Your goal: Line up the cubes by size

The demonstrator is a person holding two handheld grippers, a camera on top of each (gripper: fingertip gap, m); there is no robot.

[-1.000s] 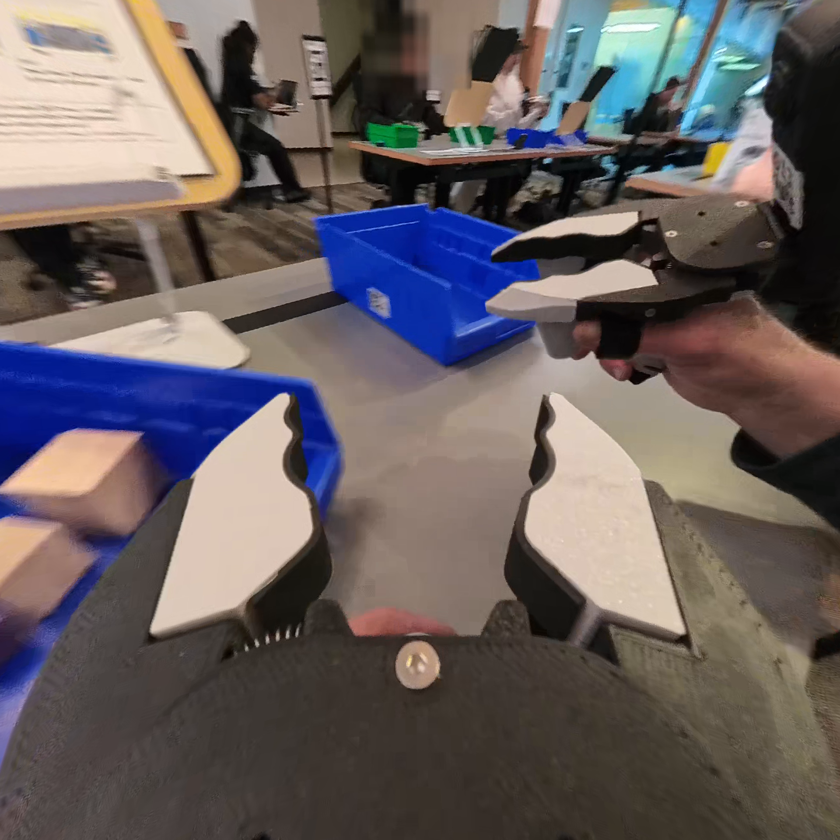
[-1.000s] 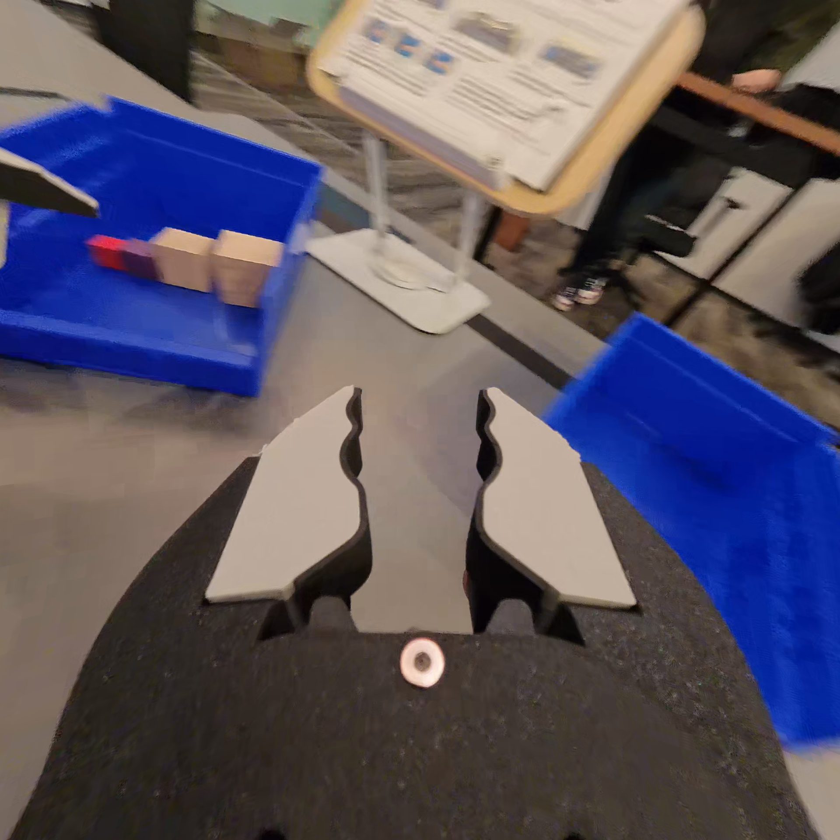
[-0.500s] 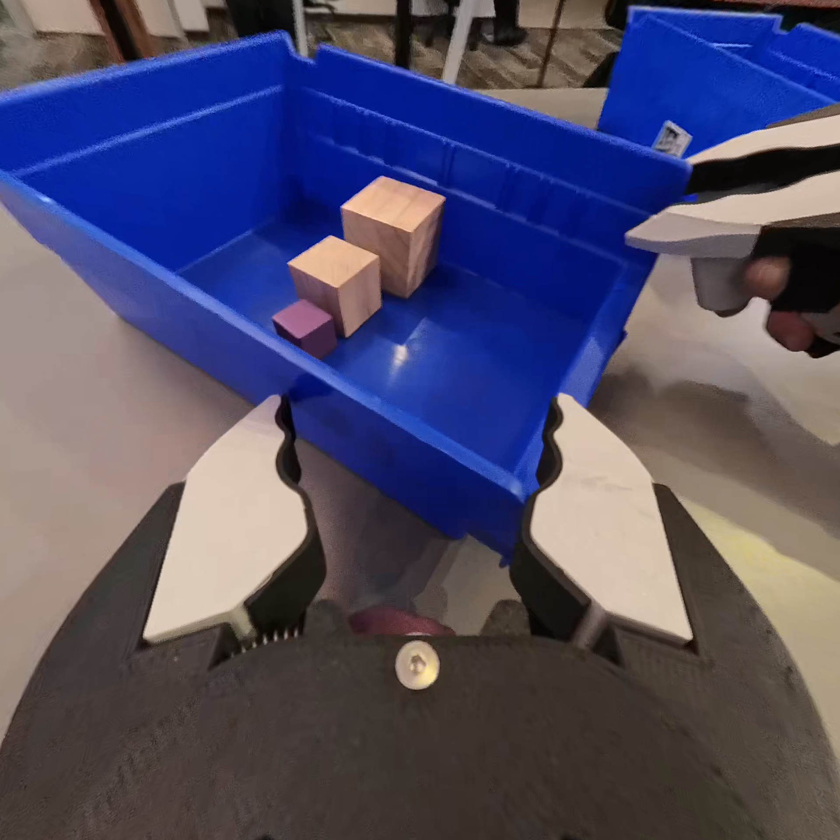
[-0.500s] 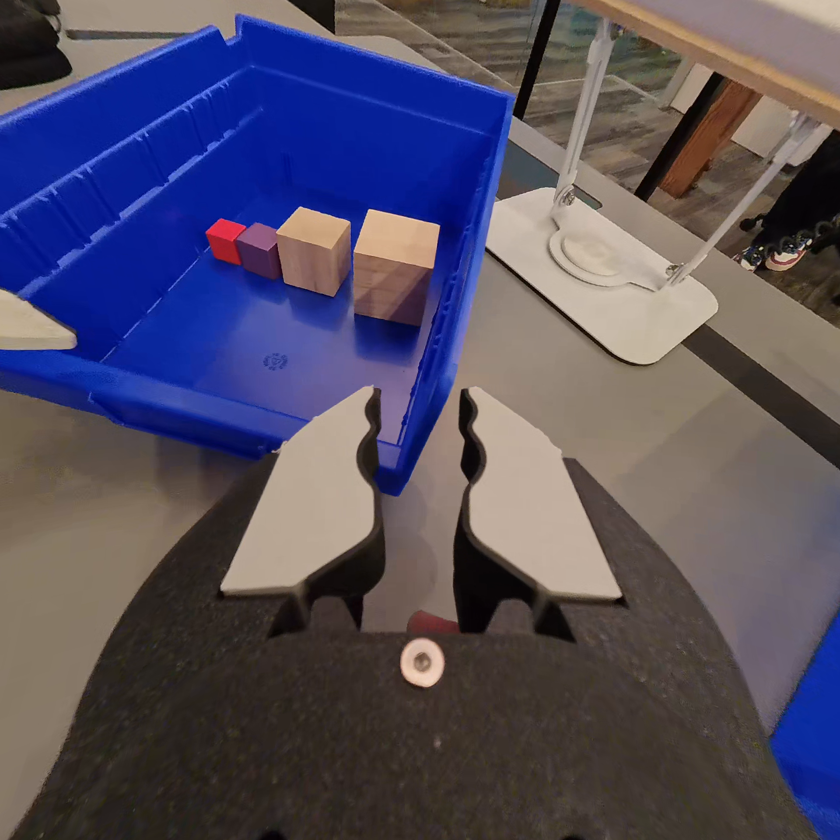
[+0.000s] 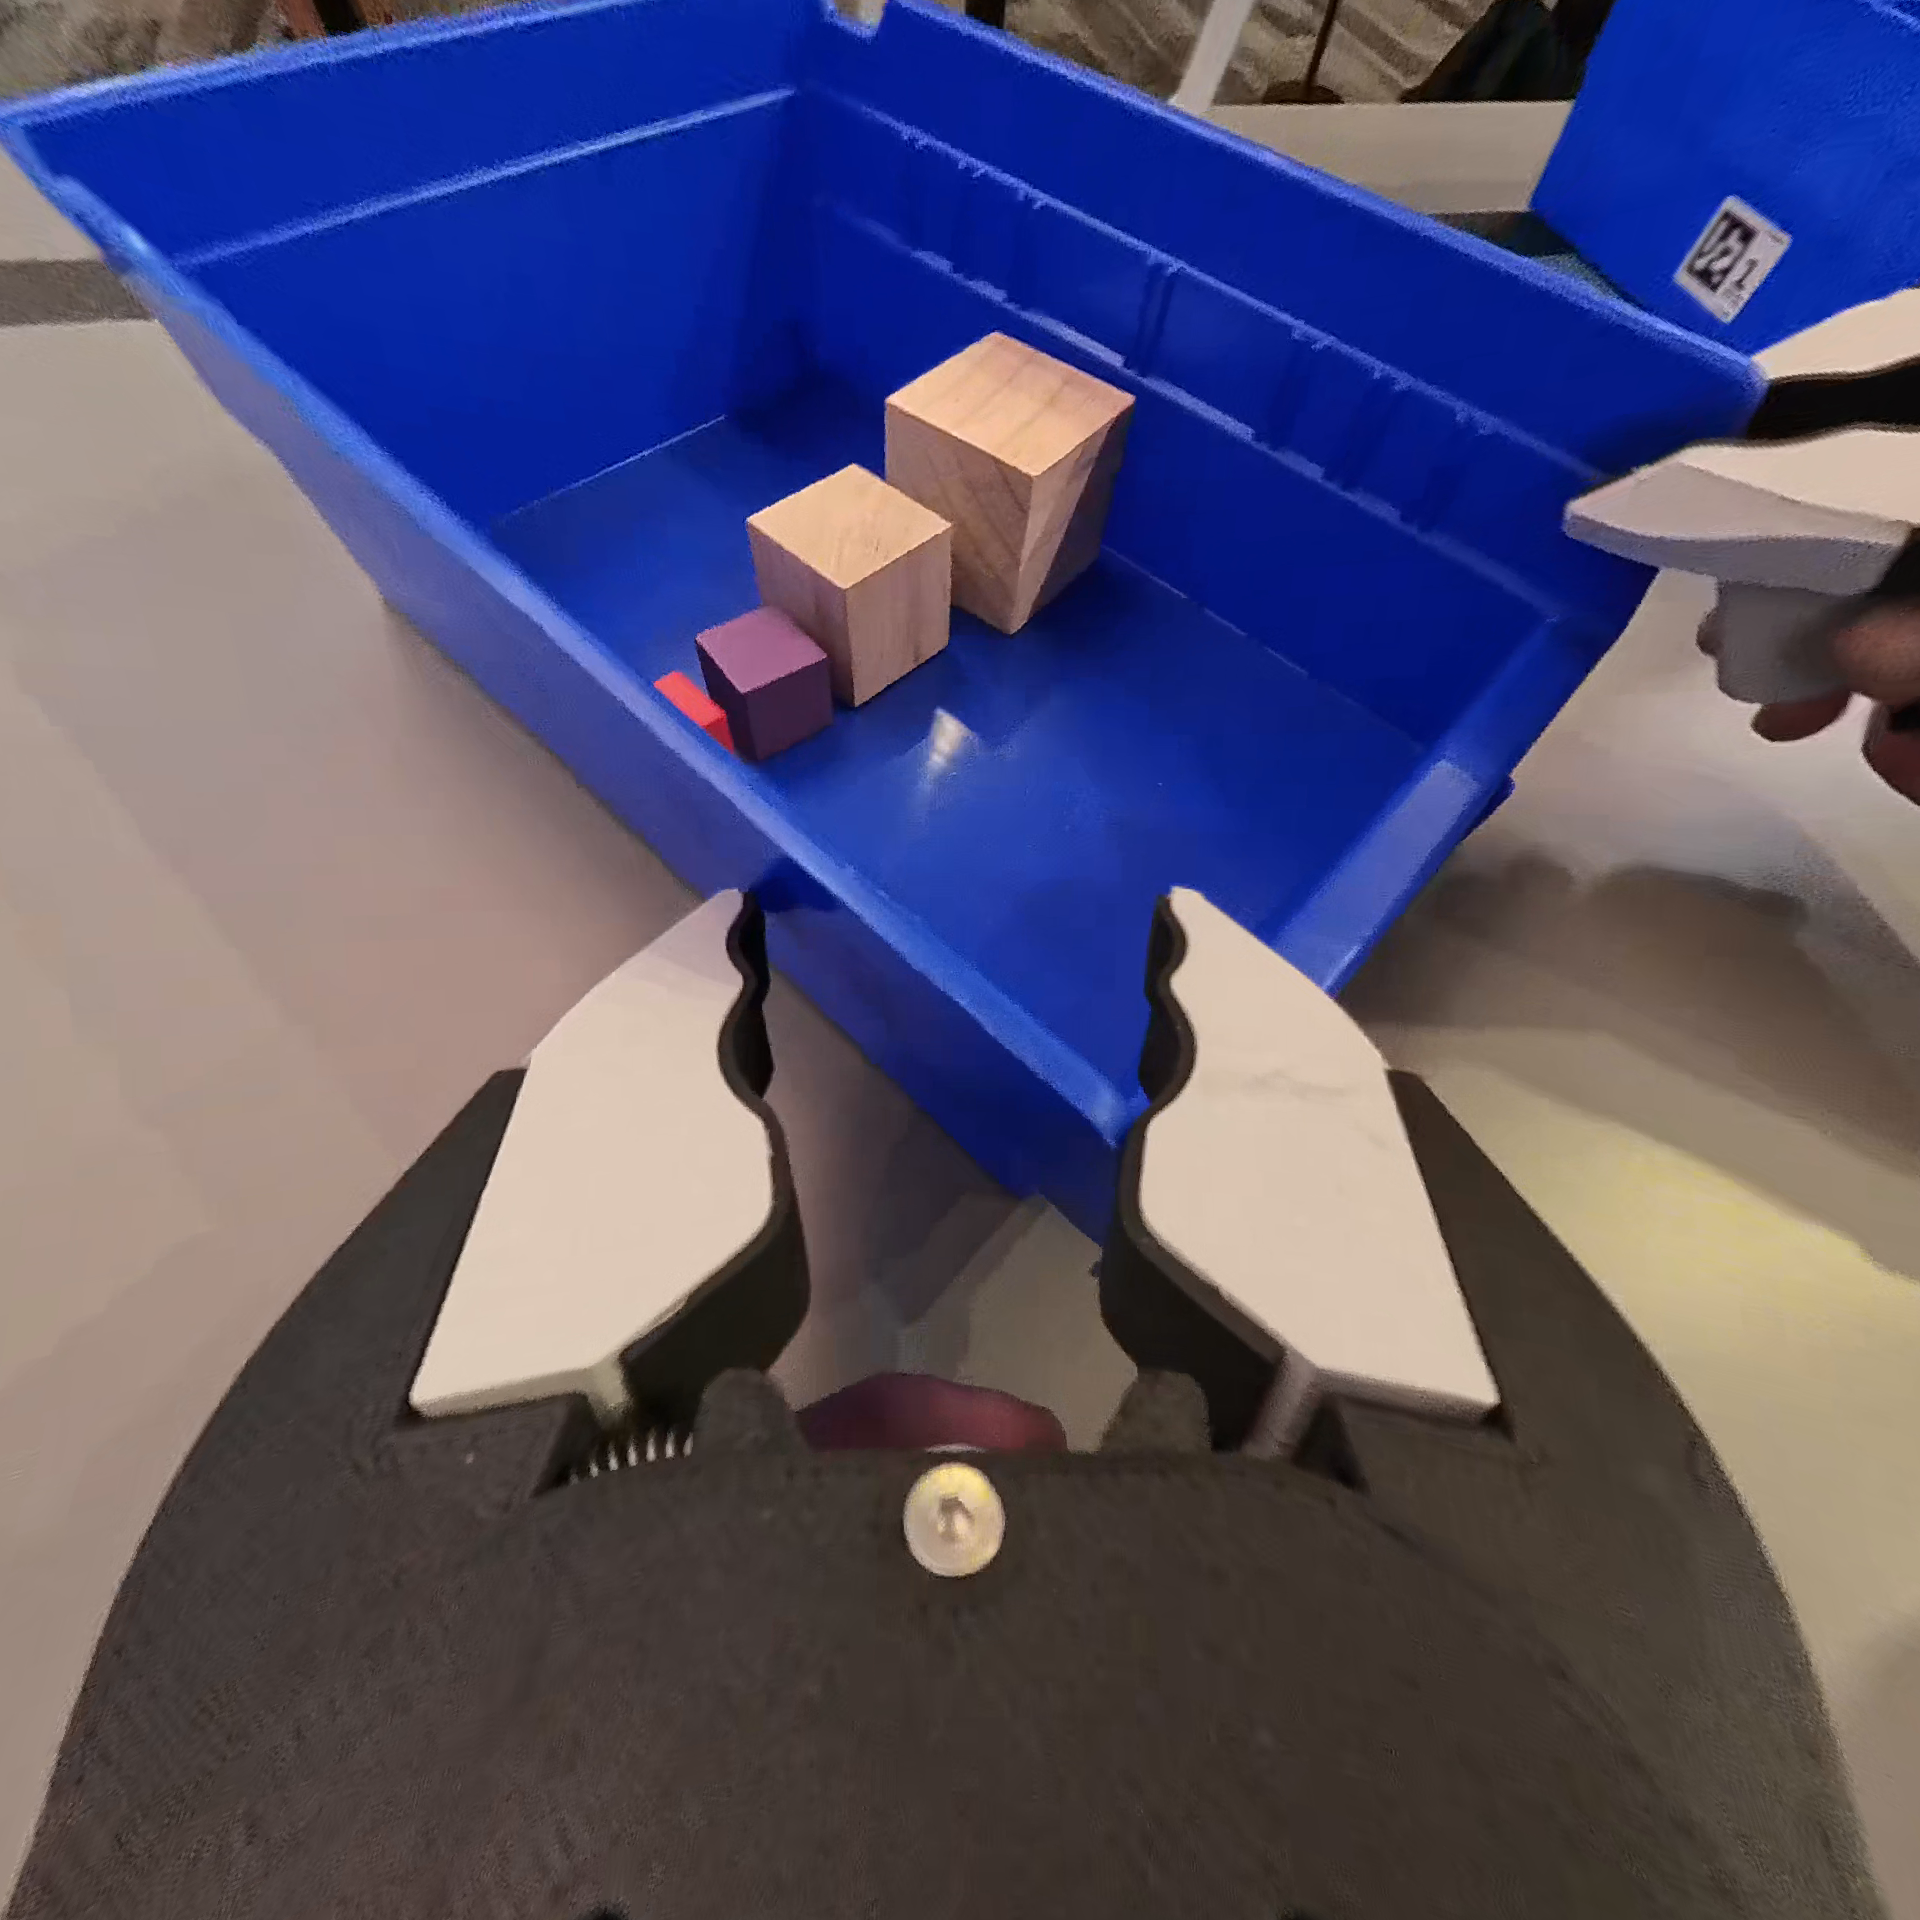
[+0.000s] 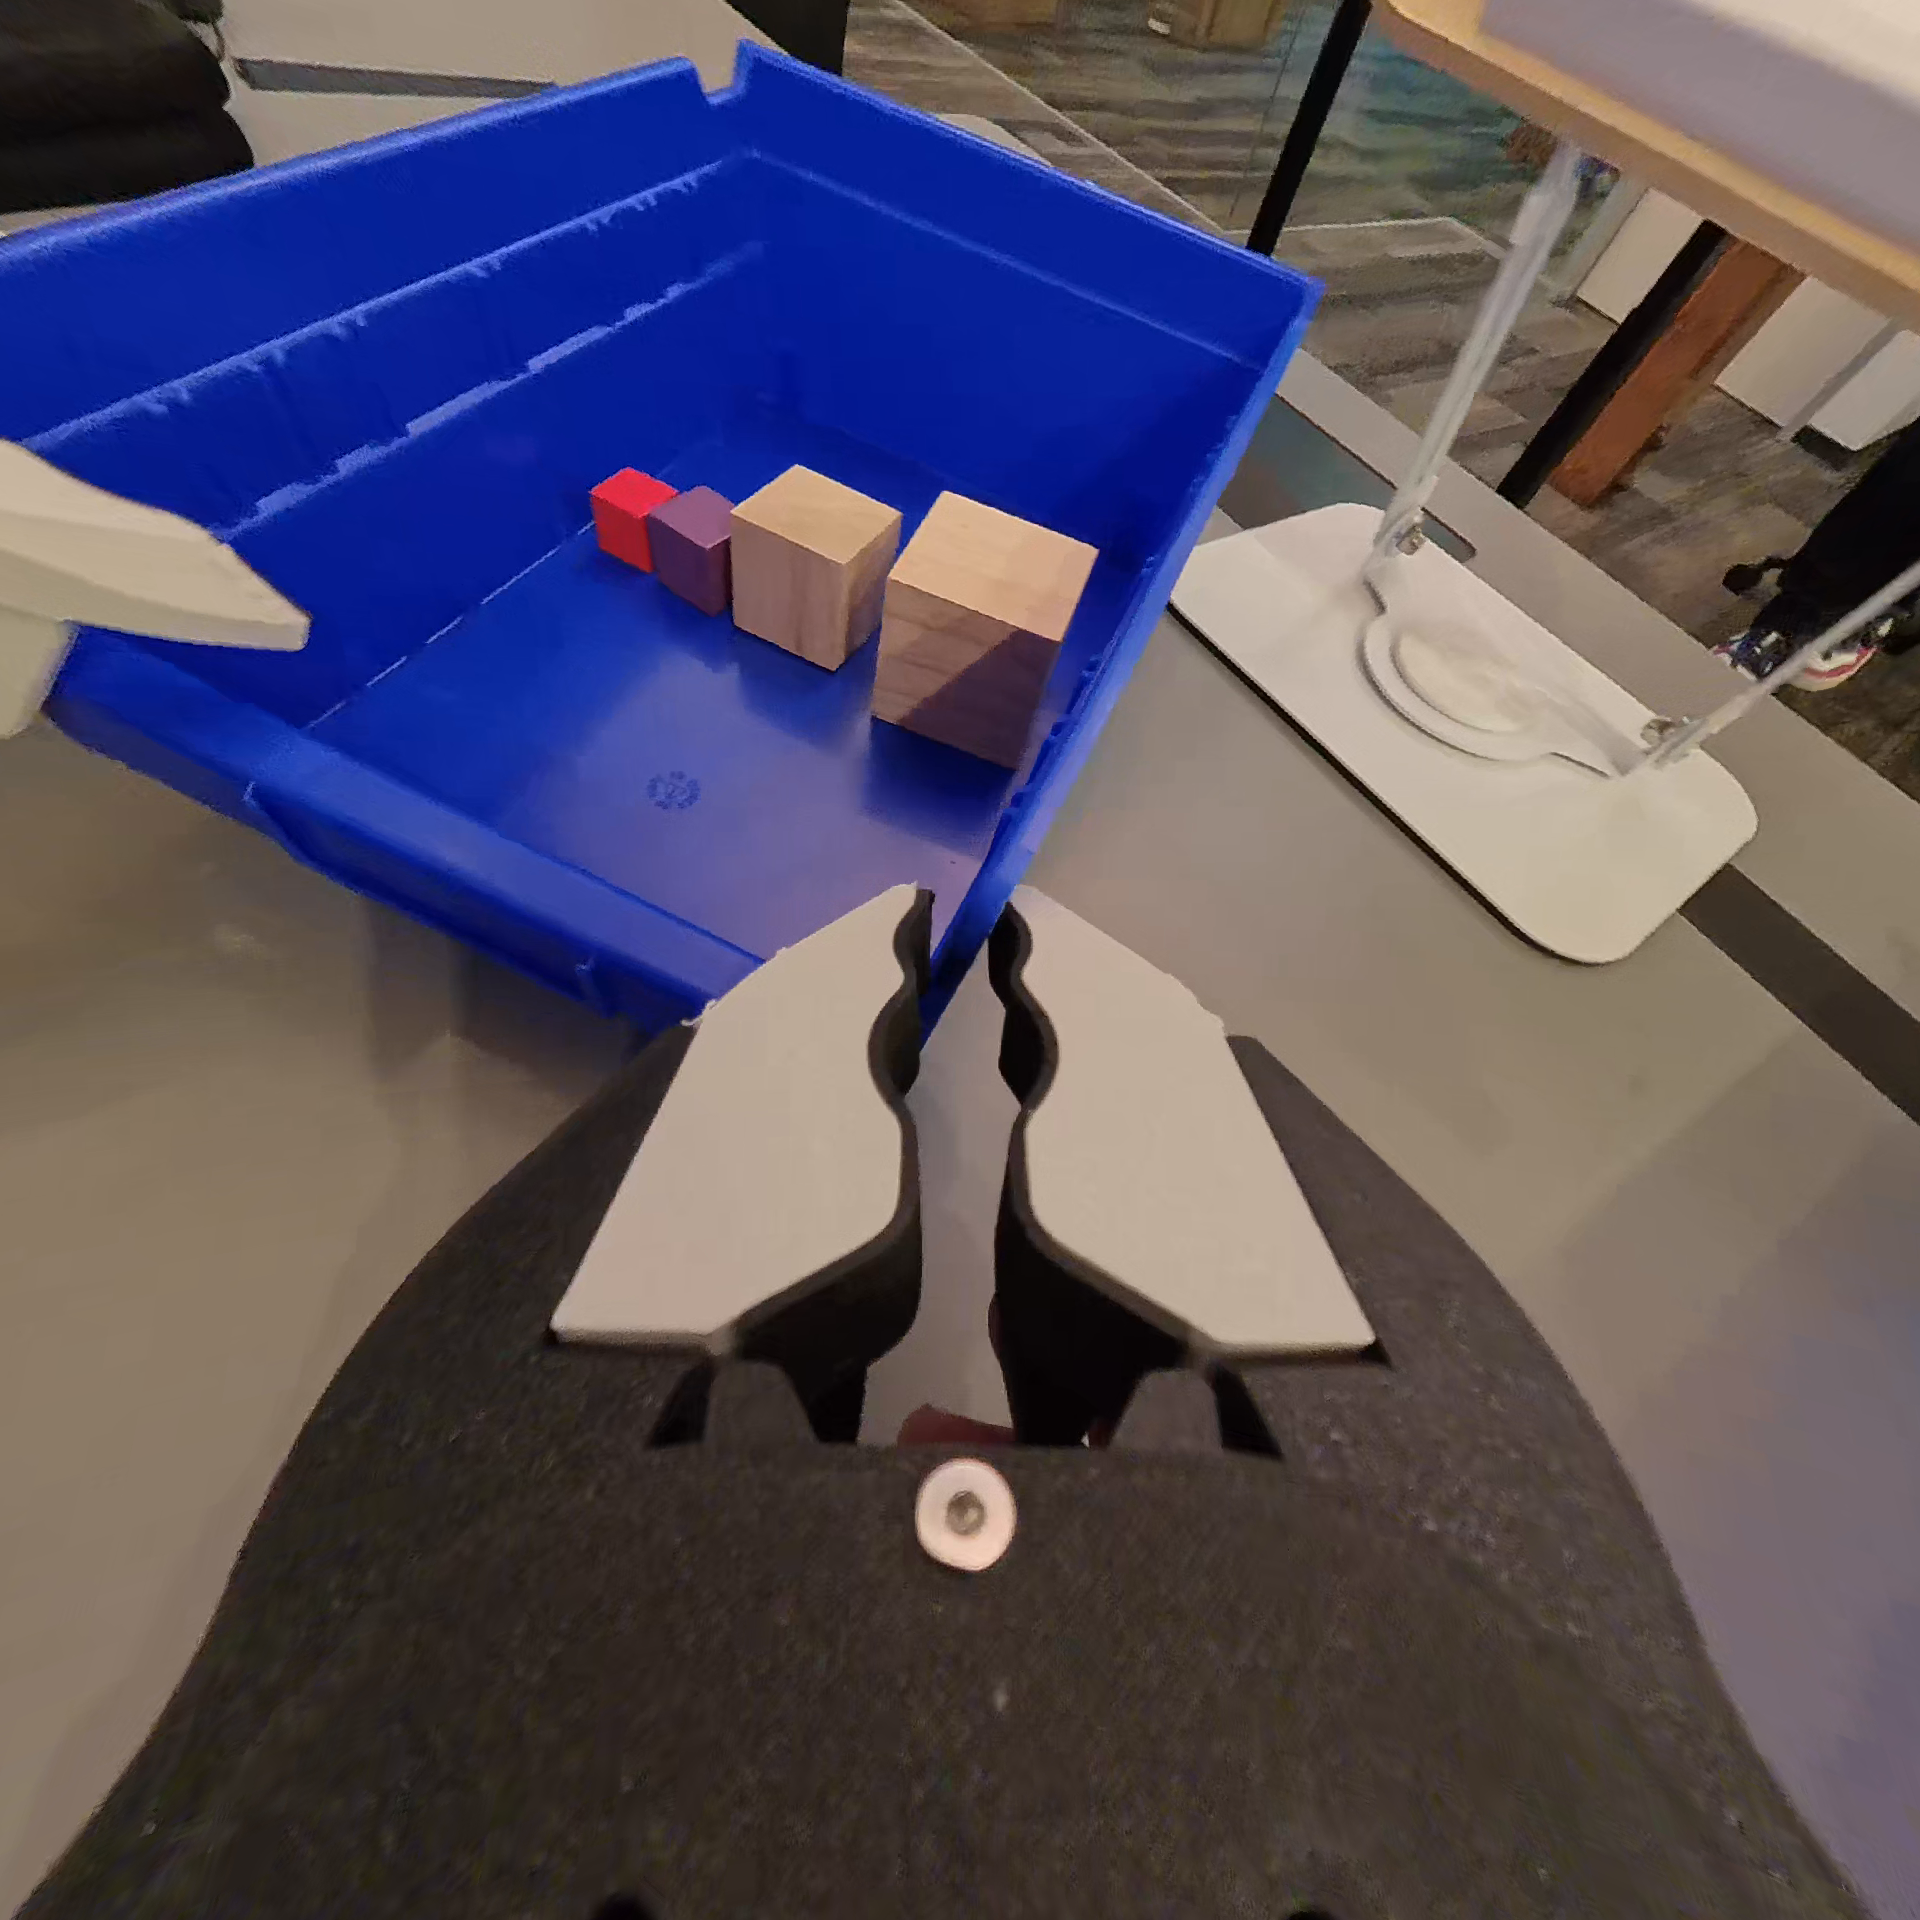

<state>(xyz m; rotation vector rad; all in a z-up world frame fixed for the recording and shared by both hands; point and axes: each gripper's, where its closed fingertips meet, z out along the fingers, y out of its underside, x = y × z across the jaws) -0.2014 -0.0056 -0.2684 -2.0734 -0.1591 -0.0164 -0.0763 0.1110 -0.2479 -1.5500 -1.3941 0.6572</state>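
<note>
Counting four cubes (image 6: 821, 566) | one bin (image 6: 1143, 582) | left hand-held gripper (image 5: 951, 909) released | right hand-held gripper (image 6: 956, 914) nearly clenched, bare

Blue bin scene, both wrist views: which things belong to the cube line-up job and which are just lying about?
Job:
small red cube
small purple cube
medium pale wooden cube
large pale wooden cube
blue plastic bin holding them

Lying about:
white flat-based stand
second blue bin
</note>
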